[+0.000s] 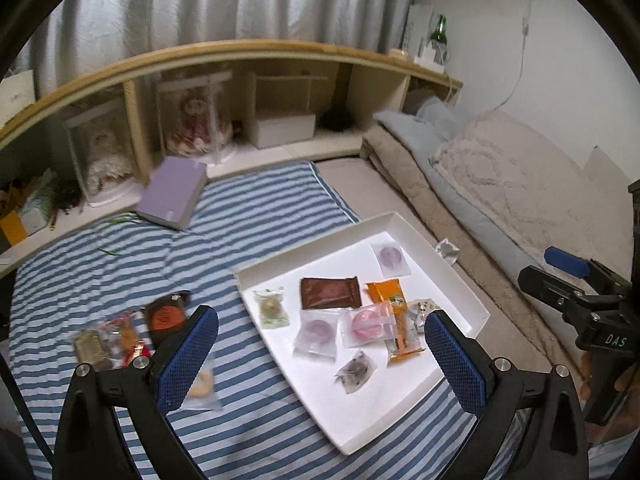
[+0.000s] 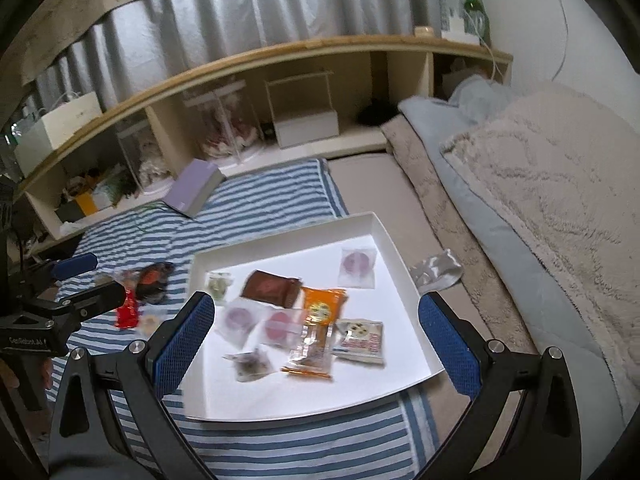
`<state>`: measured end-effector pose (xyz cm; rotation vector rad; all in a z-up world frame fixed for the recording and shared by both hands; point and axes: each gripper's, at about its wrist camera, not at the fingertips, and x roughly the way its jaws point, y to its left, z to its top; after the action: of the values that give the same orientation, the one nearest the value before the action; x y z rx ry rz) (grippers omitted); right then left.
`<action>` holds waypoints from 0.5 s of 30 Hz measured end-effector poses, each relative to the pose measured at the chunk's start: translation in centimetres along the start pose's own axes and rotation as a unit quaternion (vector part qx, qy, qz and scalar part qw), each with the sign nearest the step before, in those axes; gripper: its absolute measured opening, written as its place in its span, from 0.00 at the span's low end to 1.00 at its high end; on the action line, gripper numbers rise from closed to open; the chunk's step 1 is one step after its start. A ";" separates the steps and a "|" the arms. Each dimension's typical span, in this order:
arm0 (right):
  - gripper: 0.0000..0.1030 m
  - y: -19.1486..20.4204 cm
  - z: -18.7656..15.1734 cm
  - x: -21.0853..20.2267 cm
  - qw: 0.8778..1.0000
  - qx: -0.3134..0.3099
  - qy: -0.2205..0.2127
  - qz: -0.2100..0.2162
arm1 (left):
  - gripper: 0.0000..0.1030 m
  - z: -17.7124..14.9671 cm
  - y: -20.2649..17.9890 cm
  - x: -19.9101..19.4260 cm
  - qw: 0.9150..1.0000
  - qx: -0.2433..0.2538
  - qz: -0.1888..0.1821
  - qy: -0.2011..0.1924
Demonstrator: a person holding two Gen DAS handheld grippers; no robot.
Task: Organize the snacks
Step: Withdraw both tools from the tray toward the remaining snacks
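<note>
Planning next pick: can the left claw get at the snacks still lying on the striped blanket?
Probably yes. The left claw is open and empty, the loose snacks lie uncovered beside the white tray, nothing between.

Soft daylight seeps through the grey curtain (image 1: 224,0) at twelve o'clock, leaving the room fairly dim. The white tray (image 1: 460,280) glares, nearly blown out at its centre. Shadows are faint and diffuse. Both views bow hard at the edges, with black corners. Motion blur smears the snacks (image 2: 308,332) in the right wrist view; the shelf (image 1: 256,50) looks soft.
</note>
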<state>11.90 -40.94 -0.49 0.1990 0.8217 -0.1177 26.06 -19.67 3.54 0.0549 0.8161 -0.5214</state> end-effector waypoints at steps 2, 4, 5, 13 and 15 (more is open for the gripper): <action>1.00 1.1 0.1 -0.7 1.000 -0.006 -0.007 0.001 | 1.00 -0.3 0.8 -1.7 1.000 -0.004 -0.001 -0.009; 1.00 2.7 0.3 -1.3 1.000 -0.013 -0.013 0.005 | 1.00 -0.7 1.6 -3.4 1.000 -0.007 0.003 -0.016; 1.00 3.2 0.4 -1.5 1.000 -0.014 -0.014 0.007 | 1.00 -0.9 2.1 -4.2 1.000 -0.008 0.006 -0.020; 1.00 8.9 0.7 -1.5 0.999 -0.032 -0.021 0.035 | 1.00 -2.9 7.2 -10.1 0.998 -0.026 0.037 -0.040; 1.00 10.4 0.6 -1.2 0.998 -0.032 -0.021 0.044 | 1.00 -3.4 8.7 -11.1 0.997 -0.032 0.048 -0.043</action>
<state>13.38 -30.90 2.20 0.1708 0.7723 -0.0134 21.45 -6.56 7.71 0.0117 0.7410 -0.4046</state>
